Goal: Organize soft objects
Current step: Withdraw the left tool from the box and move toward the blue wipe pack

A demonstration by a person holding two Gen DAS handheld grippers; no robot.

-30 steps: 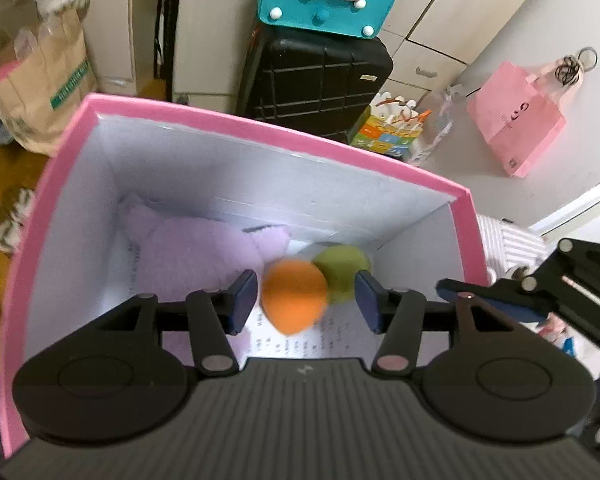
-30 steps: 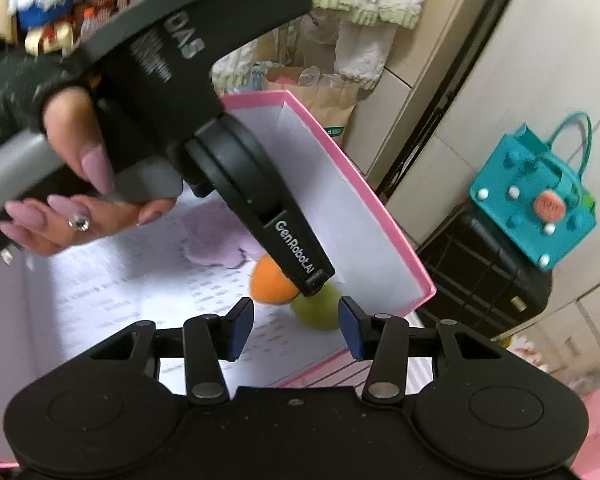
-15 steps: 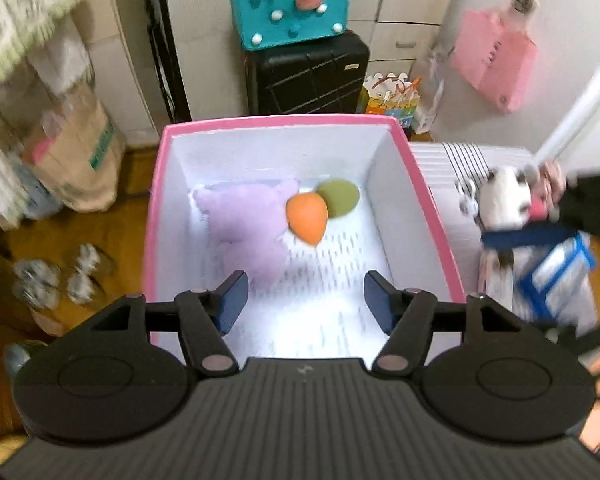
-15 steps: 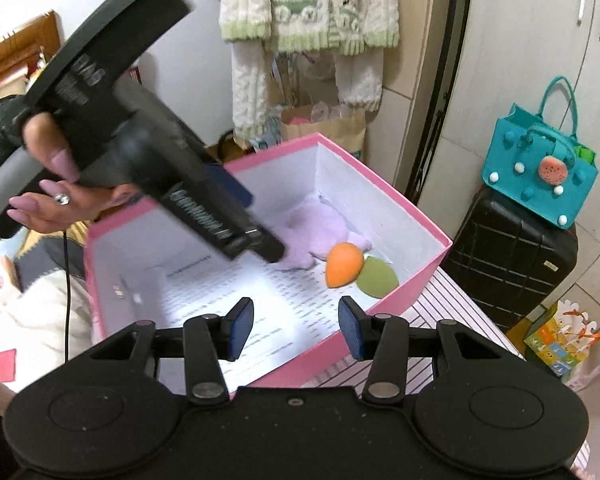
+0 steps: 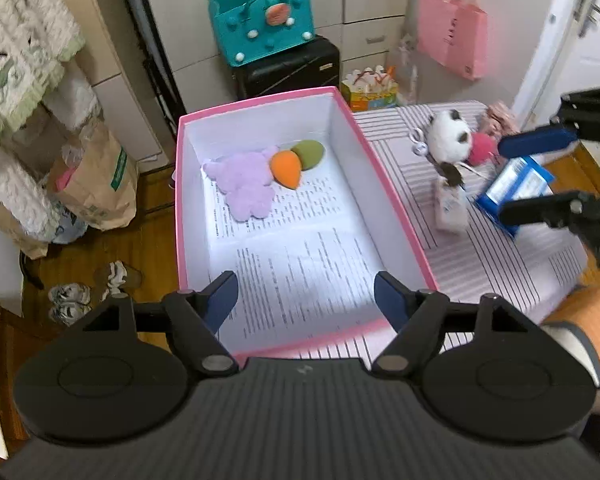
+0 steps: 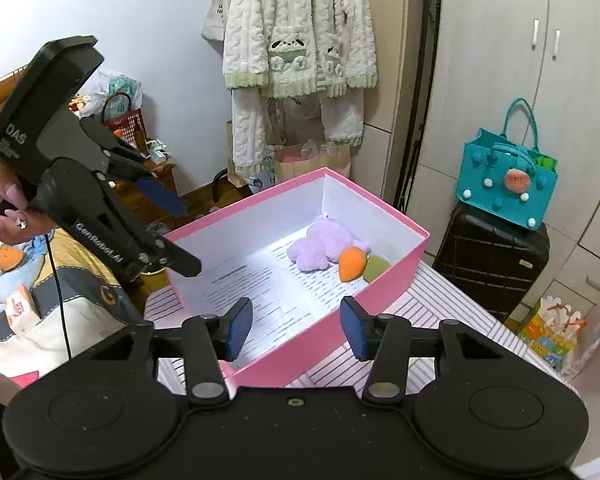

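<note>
- Three soft pieces, purple plush (image 5: 247,183), orange sponge (image 5: 286,165) and green sponge (image 5: 309,153), crowd the pink box's (image 5: 396,216) far end, leaving room.
- Our left gripper (image 5: 305,301) and right gripper (image 6: 296,330) gape wide, empty.
- Panda plush (image 5: 449,138) waits on the striped surface (image 5: 496,256), beside the box.

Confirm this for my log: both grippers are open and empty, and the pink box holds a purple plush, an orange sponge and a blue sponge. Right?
Not quite: the third item is a green sponge, not blue, as the left wrist view shows. The rest stands: left gripper and right gripper open and empty, purple plush and orange sponge in the pink box.
</note>
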